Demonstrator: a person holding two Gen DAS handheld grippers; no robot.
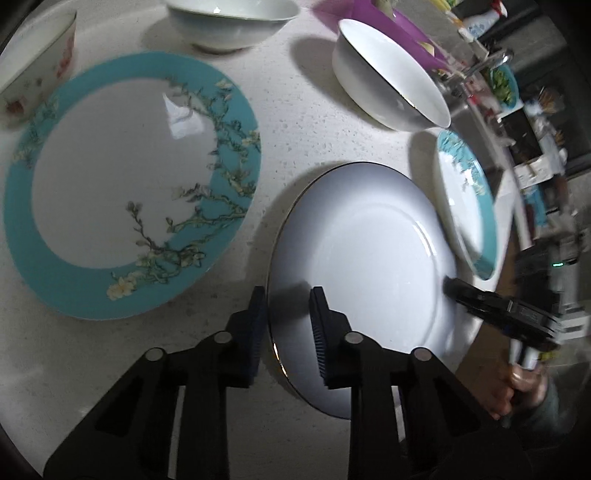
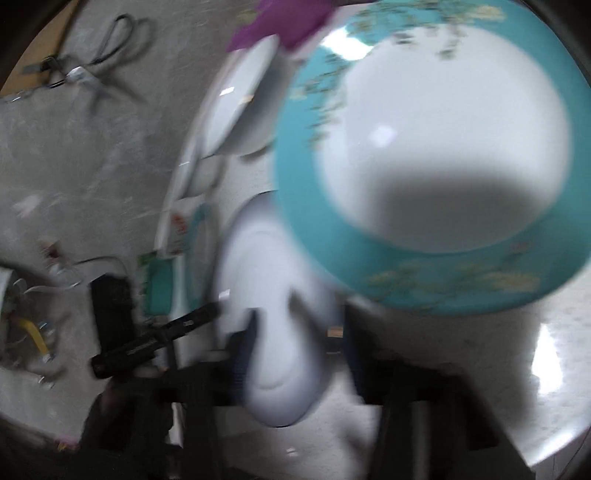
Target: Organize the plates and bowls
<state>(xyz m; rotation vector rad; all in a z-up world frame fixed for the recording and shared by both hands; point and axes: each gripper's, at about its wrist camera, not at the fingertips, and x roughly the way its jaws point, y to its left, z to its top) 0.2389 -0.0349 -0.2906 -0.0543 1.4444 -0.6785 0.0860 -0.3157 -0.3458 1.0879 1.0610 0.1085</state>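
Left tongs sit parted around the near rim of the plain white plate, one pad outside the edge and one over the plate, a clear gap between them, so nothing is gripped yet. Across the plate come the right tongs; from the left wrist view only their dark tip shows at the far rim, and the right wrist view is too smeared to say how wide they stand or whether they hold anything, so I cannot tell. That white plate lies flat near the bench's front edge, just beside the big teal floral plate on its left. A smaller teal plate rests at the right edge of the bench, tilted or riding over the white plate's rim by the look of it. Three bowls line the back: a floral bowl at the left corner, a wide white bowl, and a deep white bowl. My read: early days, nothing stacked, plates and bowls all to be gathered
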